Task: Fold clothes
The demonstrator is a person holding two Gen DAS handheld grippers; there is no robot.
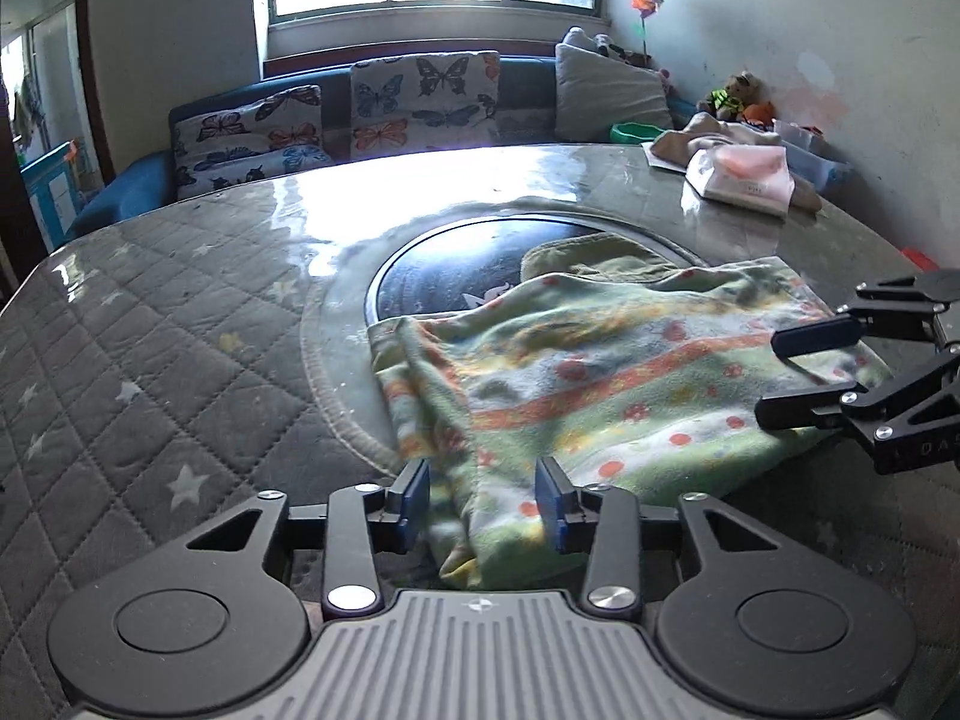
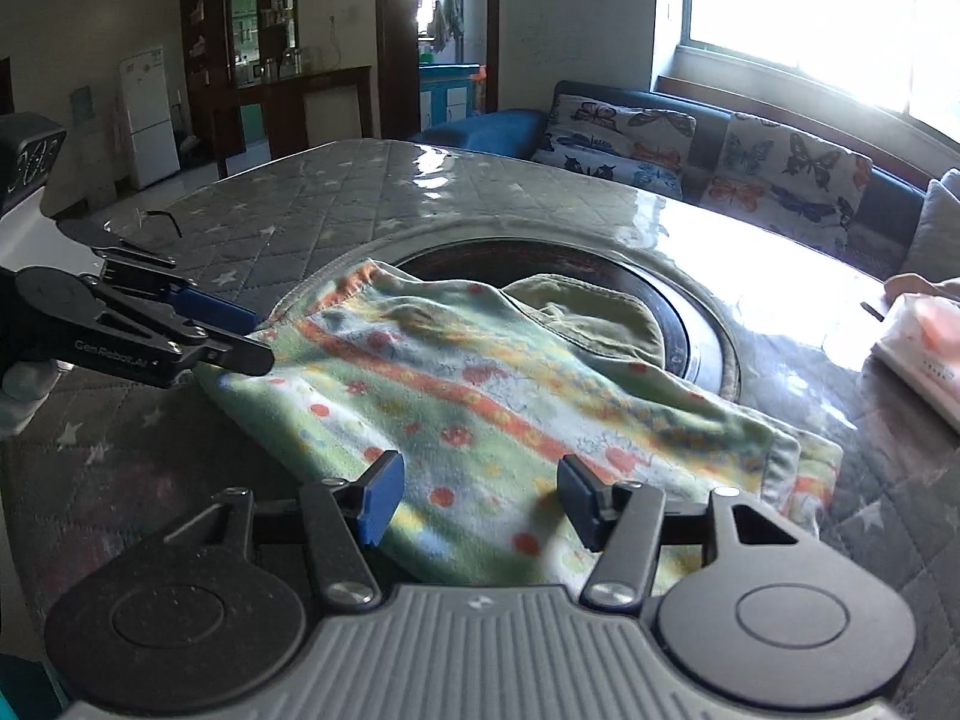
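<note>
Garment: green fleece garment (image 1: 600,384) with orange stripes and red dots lies spread and a little wrinkled on the bench (image 1: 150,372), half over the dark round inset (image 1: 468,264) in the middle of the bench and reaching toward the near edge.
Second cloth: plain olive cloth (image 2: 594,318) lies under the far part of the garment, partly over the round inset.
Left gripper: left gripper (image 1: 483,501) is at the near-left corner of the garment; its two blue pads are spread apart, and a fold of the fabric lies between them. I cannot tell if the pads touch the fabric.
Right gripper: right gripper (image 2: 477,495) is over the near-right edge of the garment; its fingers are spread wide, with the fabric lying flat between and below them, not pinched.
Both grippers: they stand well apart, one at each end of the near side of the garment.
Bench cover: grey quilted cover with pale stars, under a shiny clear sheet.
Far-right corner of the bench: pile of pink and beige clothes (image 1: 738,168) lies there, well apart from the garment.
Far-left side of the bench: pair of glasses (image 2: 150,222) lies there.
Behind the bench: blue sofa with butterfly cushions (image 1: 420,102) stands under a bright window.
</note>
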